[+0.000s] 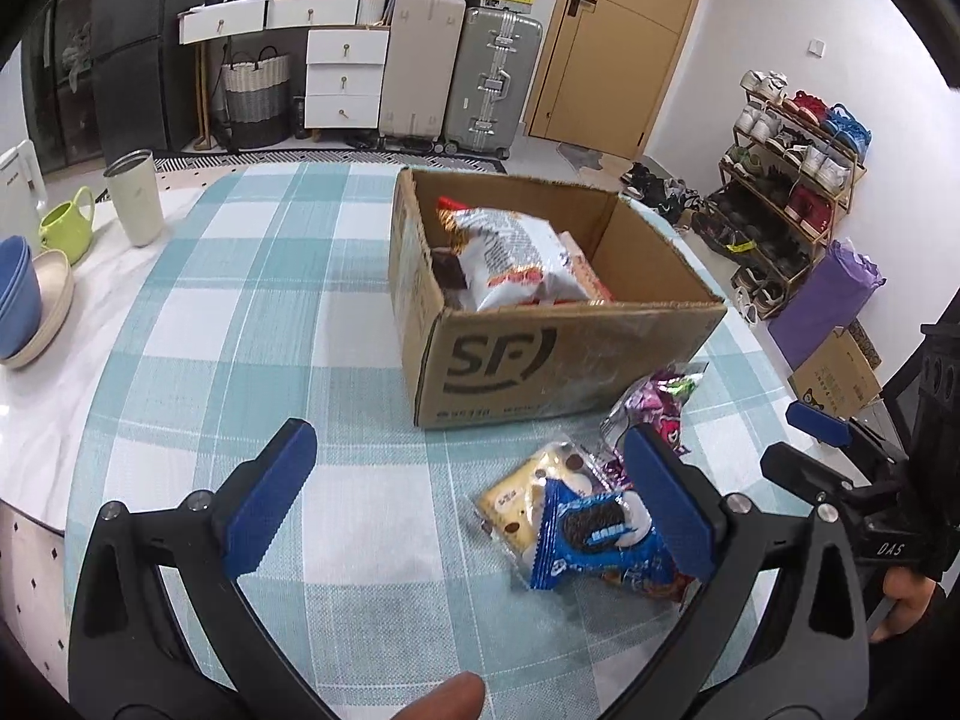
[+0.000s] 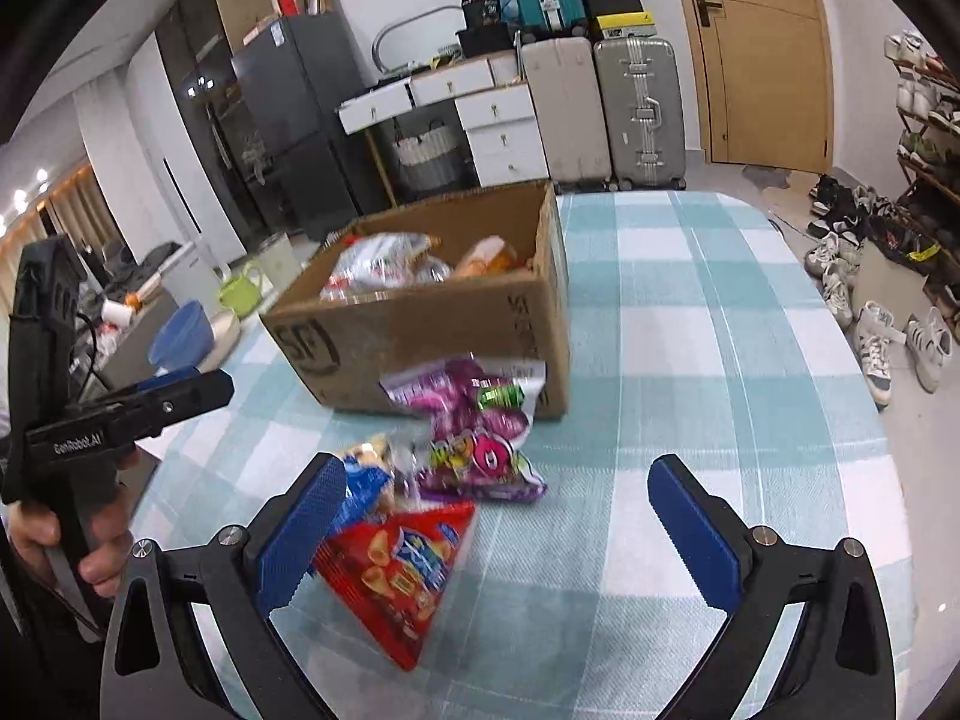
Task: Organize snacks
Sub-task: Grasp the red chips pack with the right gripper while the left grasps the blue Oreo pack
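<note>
Fingers (image 1: 270, 498) of both my grippers stood spread, holding nothing. Loose packets overlapped at four o'clock of the box (image 1: 558, 354); I judged one pinch might drag two.

A teal-and-white checked tablecloth (image 1: 252, 312) is spread beneath and ahead of the left gripper. Far to the left of that gripper, a cream insulated tumbler (image 1: 134, 197) is set upright, with a lime-green ceramic mug (image 1: 63, 223) just beside it and stacked blue and beige bowls (image 1: 27, 300) nearer the table edge. Beyond the table, straight ahead, a white chest of drawers (image 1: 345, 78) is seen, a woven two-tone laundry basket (image 1: 257, 97) to its left and two upright hard-shell suitcases, beige (image 1: 420, 66) and silver (image 1: 493, 78), to its right. A light wooden door (image 1: 624, 42) is shut behind them. Far right, a wooden shoe rack (image 1: 786, 192) is filled with shoes.
</note>
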